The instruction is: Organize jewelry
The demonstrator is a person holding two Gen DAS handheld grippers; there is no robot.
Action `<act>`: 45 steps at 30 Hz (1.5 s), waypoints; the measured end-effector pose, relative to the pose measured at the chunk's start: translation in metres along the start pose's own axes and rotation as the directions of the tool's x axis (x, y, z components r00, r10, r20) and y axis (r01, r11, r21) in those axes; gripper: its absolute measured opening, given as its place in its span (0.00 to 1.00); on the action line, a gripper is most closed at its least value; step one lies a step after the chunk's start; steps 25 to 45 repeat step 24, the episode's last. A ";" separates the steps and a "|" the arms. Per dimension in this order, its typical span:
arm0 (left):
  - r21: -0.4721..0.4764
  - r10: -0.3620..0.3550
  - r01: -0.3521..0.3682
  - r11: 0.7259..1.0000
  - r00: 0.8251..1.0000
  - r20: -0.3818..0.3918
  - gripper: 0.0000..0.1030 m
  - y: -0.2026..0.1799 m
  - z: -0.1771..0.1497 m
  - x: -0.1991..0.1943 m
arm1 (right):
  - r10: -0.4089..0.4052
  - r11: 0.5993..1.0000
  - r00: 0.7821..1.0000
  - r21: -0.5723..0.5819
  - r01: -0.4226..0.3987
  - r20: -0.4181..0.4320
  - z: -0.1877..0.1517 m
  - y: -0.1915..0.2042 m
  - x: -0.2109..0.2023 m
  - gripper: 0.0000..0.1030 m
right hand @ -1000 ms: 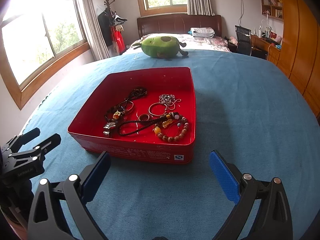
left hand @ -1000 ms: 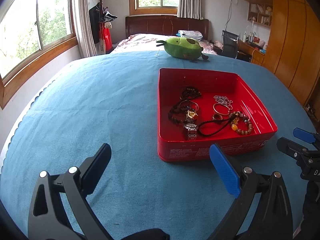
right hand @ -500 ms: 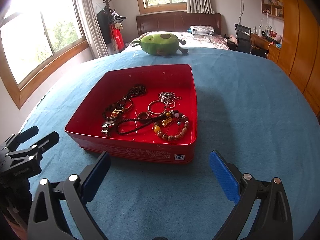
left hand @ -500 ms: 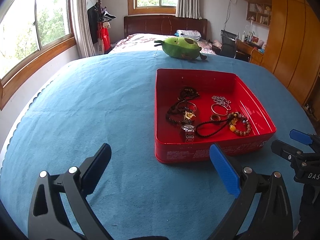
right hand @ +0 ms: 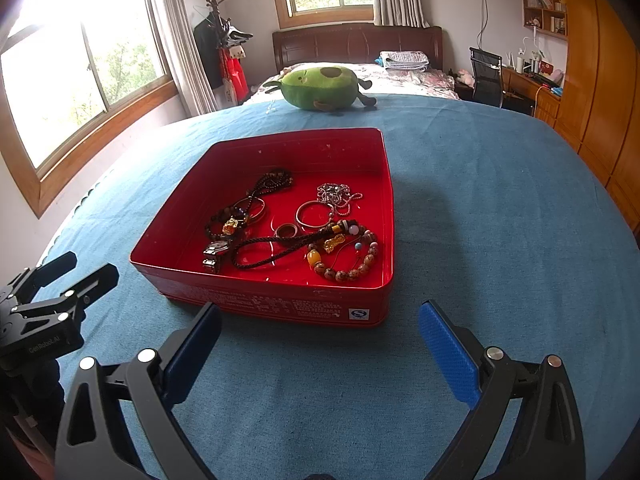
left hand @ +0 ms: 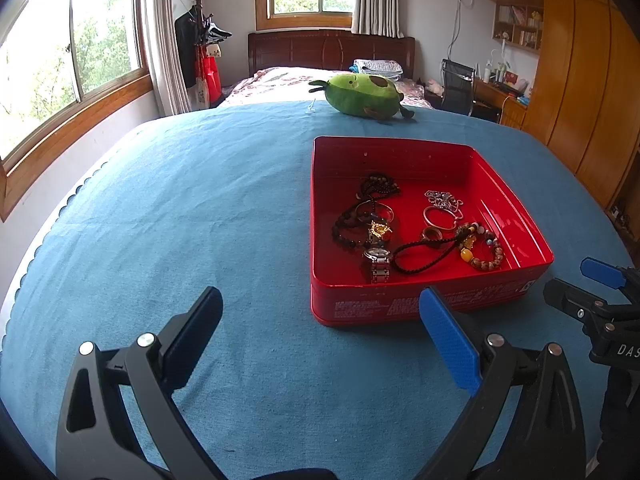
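Red tin (right hand: 280, 300): just ahead of your right gripper (right hand: 320, 340), ahead-right of your left gripper (left hand: 320, 336).
Jewelry: watch (right hand: 214, 254), bead bracelet (right hand: 348, 260), bangle (right hand: 314, 214), all inside.
Your grippers: both spread wide, holding nothing.
Blue cloth (left hand: 180, 220): under everything.

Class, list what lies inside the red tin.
Inside the red tin: a watch, bead bracelet, black cord, silver bangle, chain. Overlapped parts stay hidden.

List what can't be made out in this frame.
- Print on the red tin: too small in both views.
- How the dark bead strand and black cord are tangled: overlapping, unclear.
- Left gripper body: cut off by the right view's edge.
- Shelf items: too far away.
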State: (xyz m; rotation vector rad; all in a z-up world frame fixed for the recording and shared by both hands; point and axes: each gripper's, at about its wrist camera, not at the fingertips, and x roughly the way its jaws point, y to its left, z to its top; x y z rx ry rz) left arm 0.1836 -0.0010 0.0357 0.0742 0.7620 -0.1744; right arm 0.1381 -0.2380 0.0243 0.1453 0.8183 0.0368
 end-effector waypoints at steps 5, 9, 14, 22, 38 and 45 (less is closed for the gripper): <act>0.000 0.001 -0.001 1.000 1.000 0.000 0.95 0.000 0.000 0.000 | 0.000 1.000 1.000 -0.001 0.000 0.000 0.000 0.000 0.000 0.96; 0.001 0.001 -0.001 1.000 1.000 0.000 0.95 0.000 0.000 0.000 | 0.000 1.000 1.000 0.000 0.000 0.000 0.000 0.000 0.000 0.96; 0.003 0.002 -0.002 1.000 1.000 0.000 0.95 -0.001 -0.001 0.002 | 0.000 1.000 1.000 0.000 0.000 -0.001 0.000 0.000 0.000 0.96; 0.005 0.001 -0.001 1.000 1.000 0.000 0.95 -0.001 -0.001 0.002 | 0.000 1.000 1.000 0.001 0.000 -0.001 0.000 0.000 0.000 0.96; 0.005 0.001 -0.001 1.000 1.000 -0.001 0.95 -0.001 -0.001 0.002 | 0.000 1.000 1.000 -0.001 0.000 0.000 0.000 0.000 0.000 0.96; 0.005 0.001 -0.001 1.000 1.000 -0.001 0.95 -0.001 -0.001 0.002 | 0.000 1.000 1.000 -0.001 0.000 0.000 0.000 0.000 0.000 0.96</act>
